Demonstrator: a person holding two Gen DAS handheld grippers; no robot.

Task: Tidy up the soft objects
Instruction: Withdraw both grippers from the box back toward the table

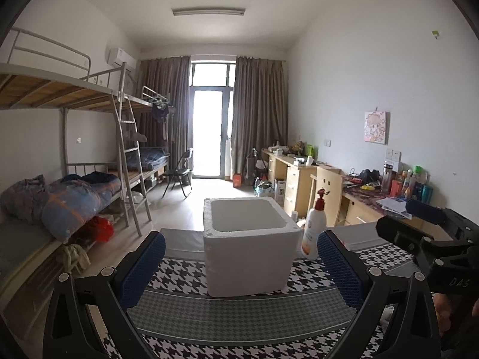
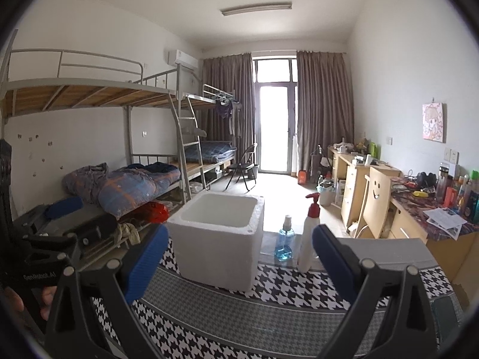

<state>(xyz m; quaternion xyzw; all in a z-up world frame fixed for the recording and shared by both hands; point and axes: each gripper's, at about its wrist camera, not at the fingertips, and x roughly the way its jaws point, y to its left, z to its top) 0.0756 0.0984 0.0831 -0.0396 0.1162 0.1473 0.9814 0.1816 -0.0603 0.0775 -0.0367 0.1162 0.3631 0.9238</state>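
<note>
While held level above the houndstooth cloth (image 1: 239,272), spread wide and grasping nothing: left gripper (image 1: 239,266), blue-padded fingers (image 1: 143,266) splayed to either side of the white foam box (image 1: 250,248). Likewise parted and bare: right gripper (image 2: 239,264), its blue pads (image 2: 148,257) framing the same box from a little further right. Also caught at the right edge of the left wrist view, that right gripper, black frame tipped with a blue pad, gripped from below by a hand (image 1: 449,314). Mirrored at the left edge of the right wrist view, the left gripper's black body, fingertips of a hand (image 2: 30,296) curled beneath it.

Centred on the cloth ahead of both tools, the foam box: thick-walled, square, lidless, upright, interior pale and seemingly bare. Just beside its right wall, a white pump bottle with a red top (image 2: 308,239), and between the two, set slightly back, a small blue spray bottle (image 2: 284,239). No soft item discernible on the cloth.
</note>
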